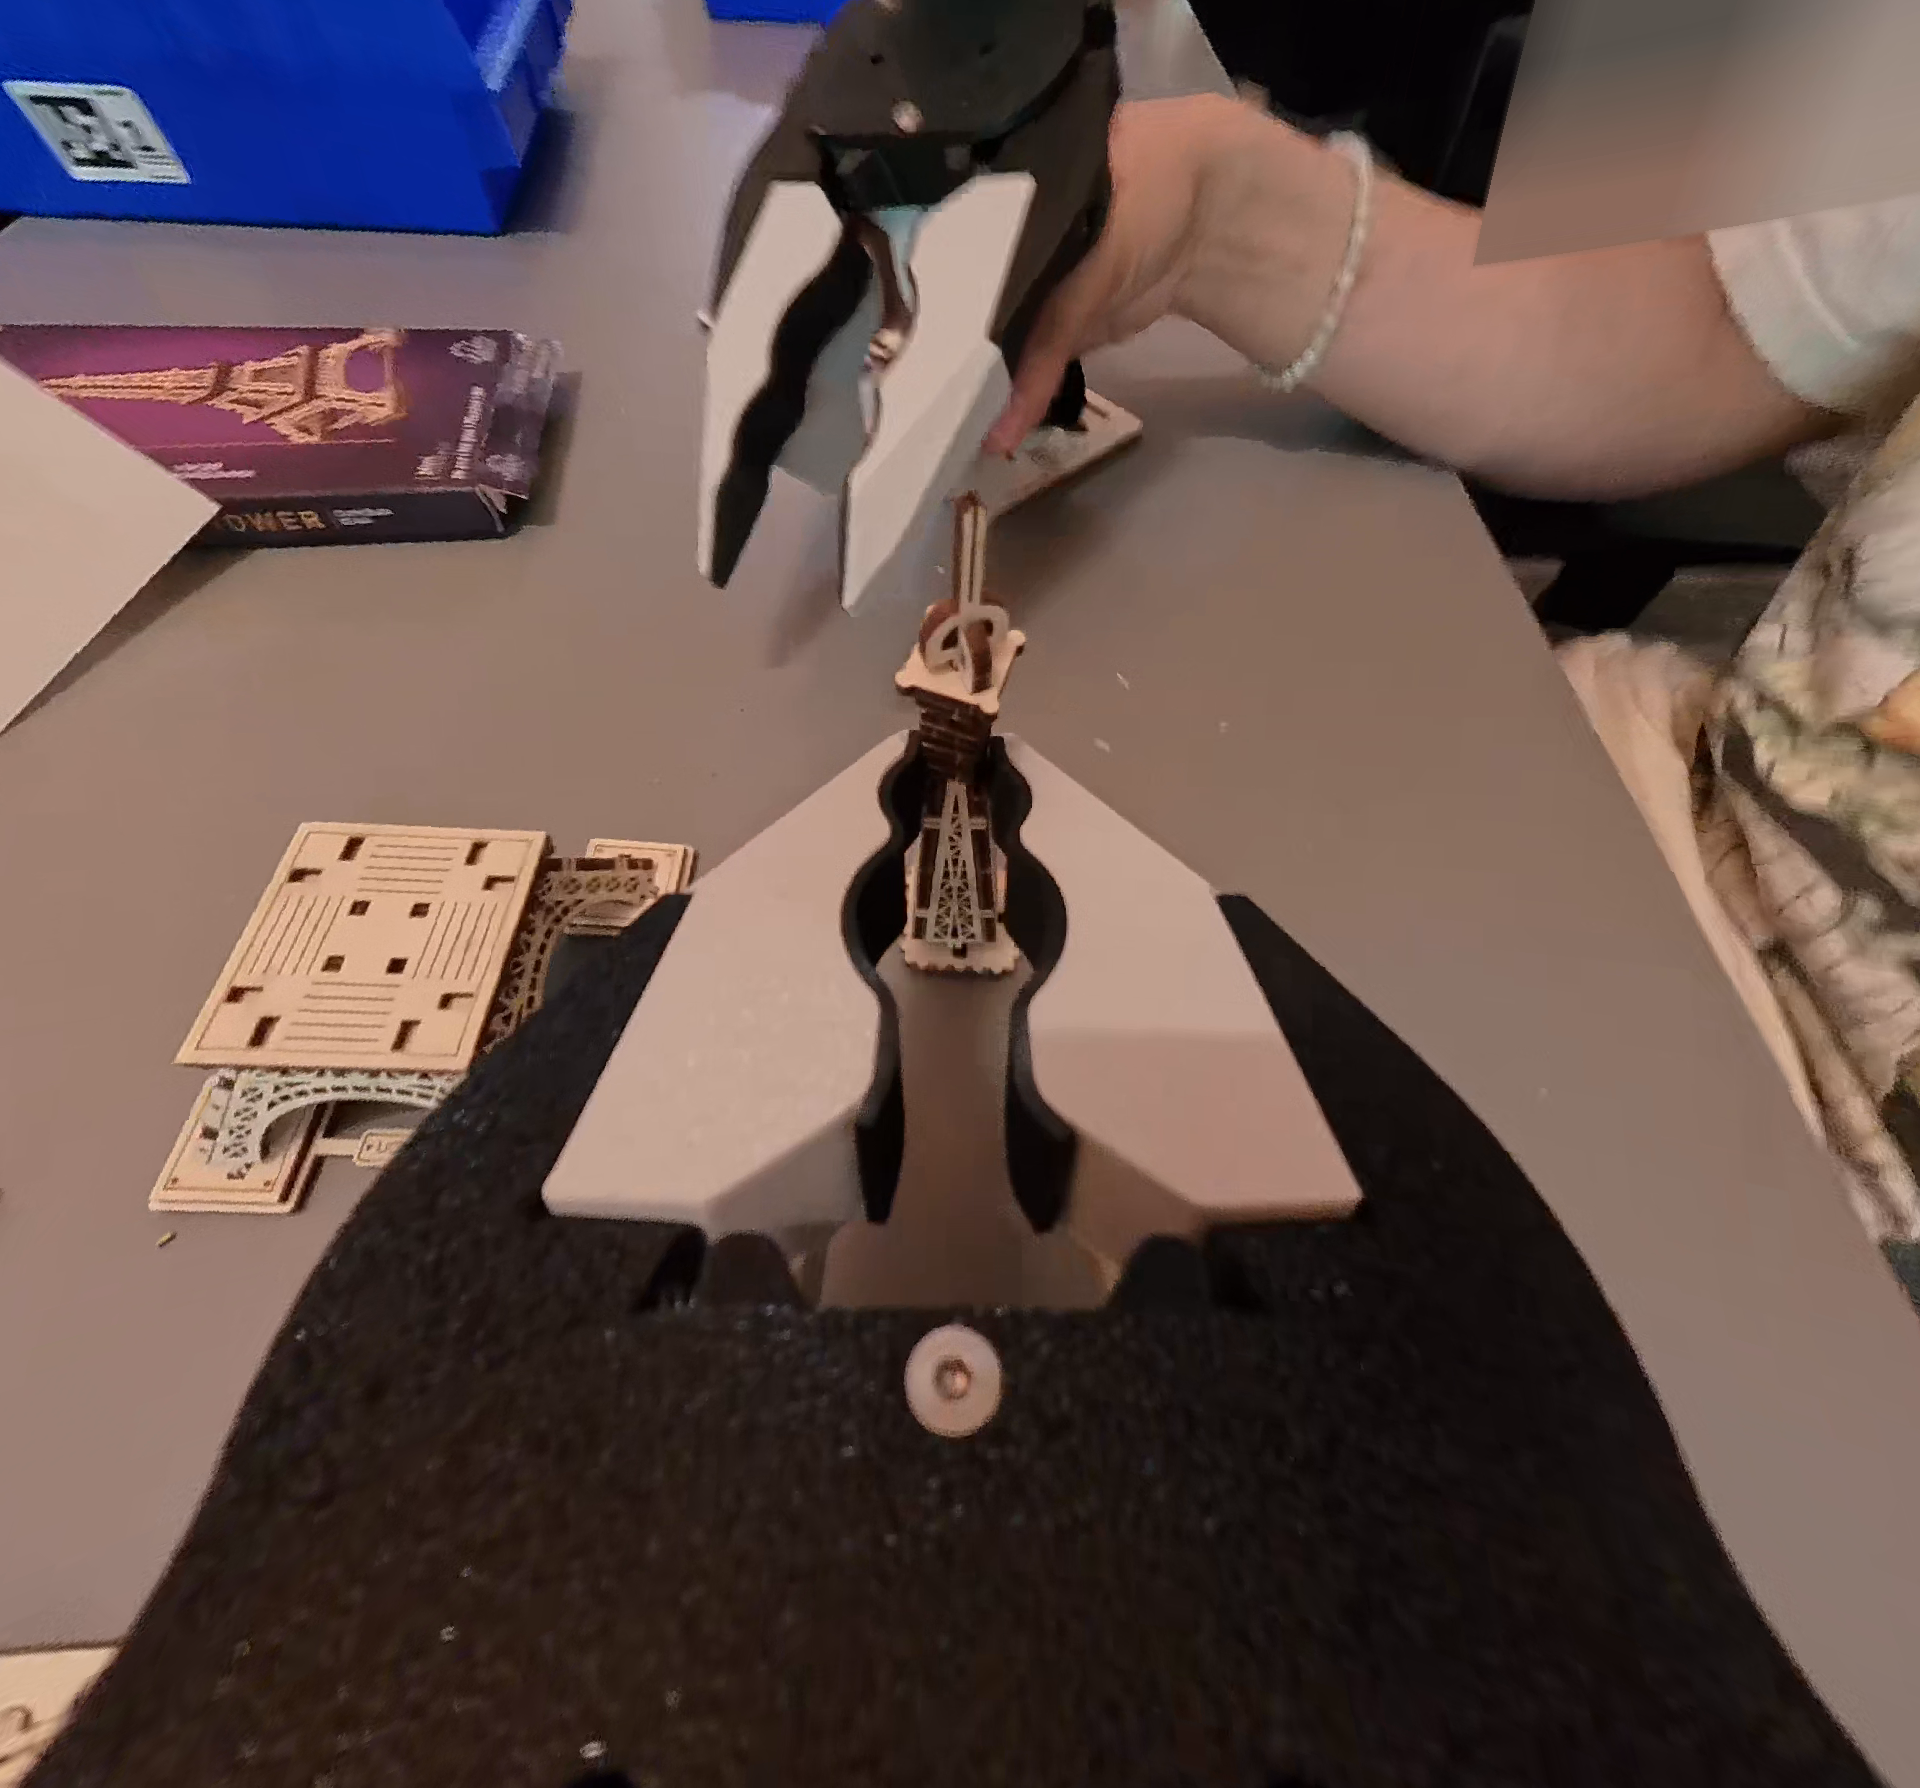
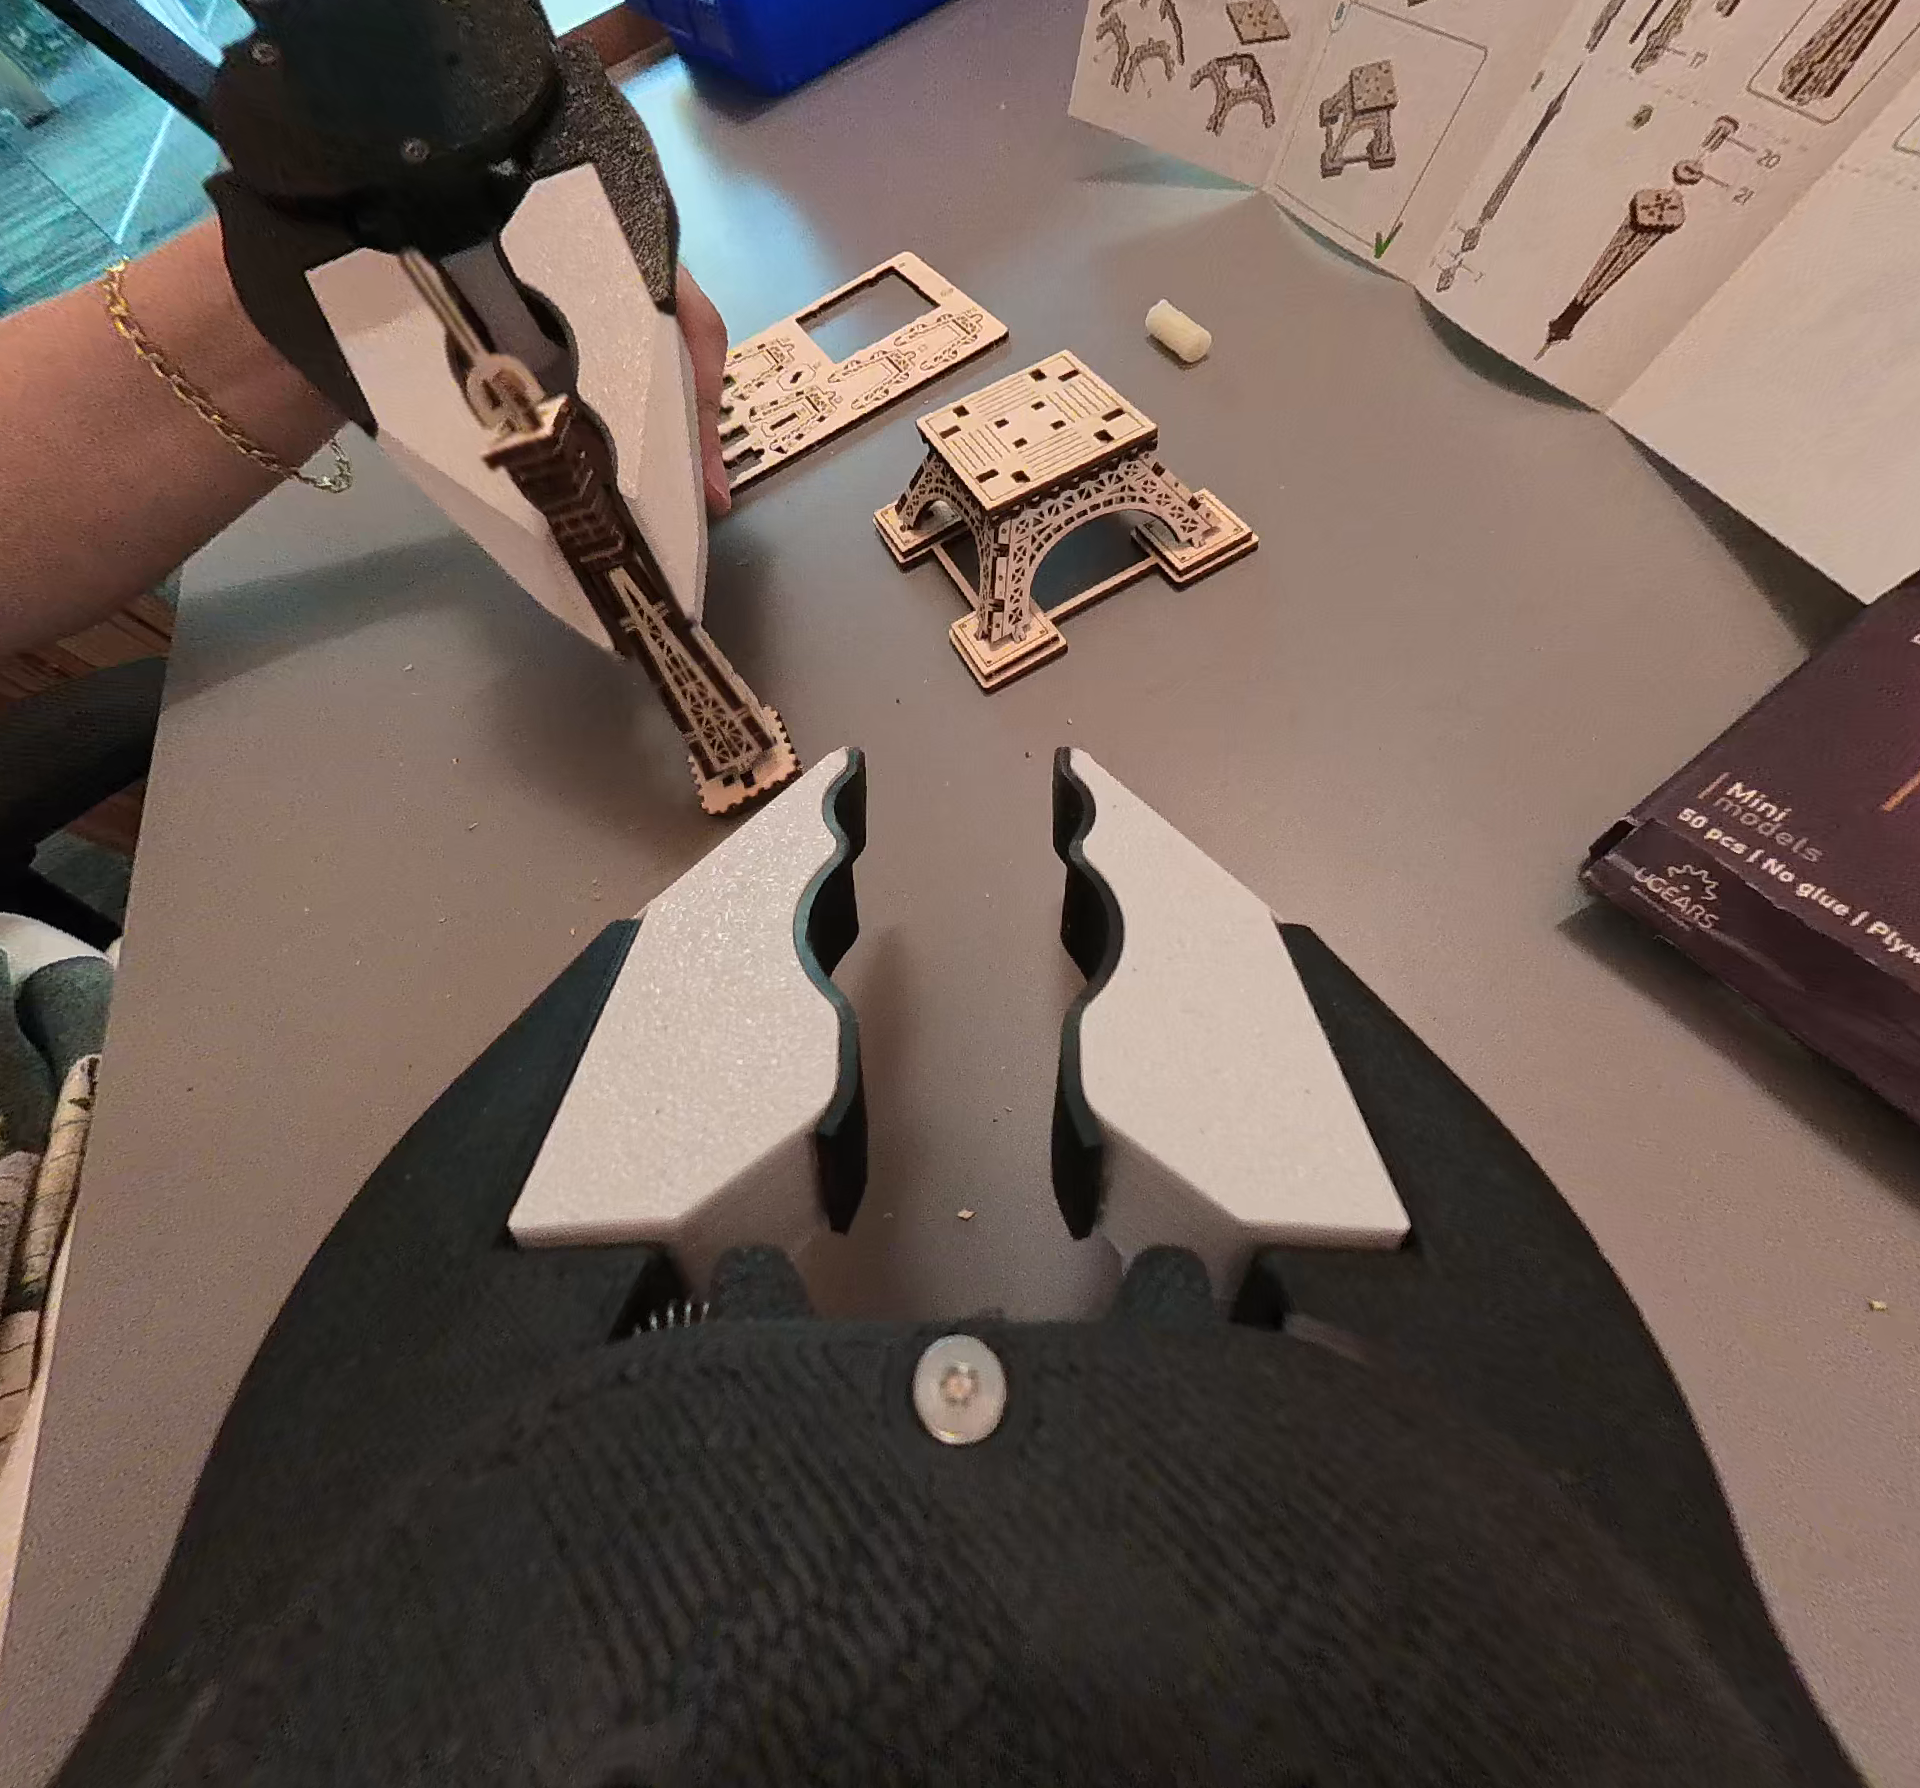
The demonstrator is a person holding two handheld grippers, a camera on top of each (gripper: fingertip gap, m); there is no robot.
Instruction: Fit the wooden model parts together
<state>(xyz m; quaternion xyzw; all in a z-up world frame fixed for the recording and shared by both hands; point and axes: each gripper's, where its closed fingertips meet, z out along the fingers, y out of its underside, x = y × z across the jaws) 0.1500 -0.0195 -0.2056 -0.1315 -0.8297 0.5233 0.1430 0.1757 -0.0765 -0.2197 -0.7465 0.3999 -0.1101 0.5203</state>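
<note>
My left gripper (image 1: 954, 746) is shut on the wooden tower spire (image 1: 954, 865), gripping its shaft; the needle tip points away from me. In the right wrist view the left gripper (image 2: 660, 621) holds the spire (image 2: 717, 720) tilted, its toothed lower end just above the grey table and right beside my right fingertips. My right gripper (image 2: 956, 762) is open and empty, low over the table. It also shows in the left wrist view (image 1: 790, 590), just beyond the spire's tip. The arched tower base (image 2: 1060, 512) stands upright on the table behind the right gripper, and shows at the left (image 1: 364, 949).
A punched-out wooden sheet (image 2: 862, 356) and a small white cylinder (image 2: 1179, 330) lie behind the base. A folded instruction sheet (image 2: 1558, 76) stands at the back right. A purple box (image 2: 1787, 865) lies at right. Blue bins (image 1: 260, 55) stand at the table's far edge. Both grippers' tips are roughly 20 cm from the small white cylinder (image 2: 1179, 330).
</note>
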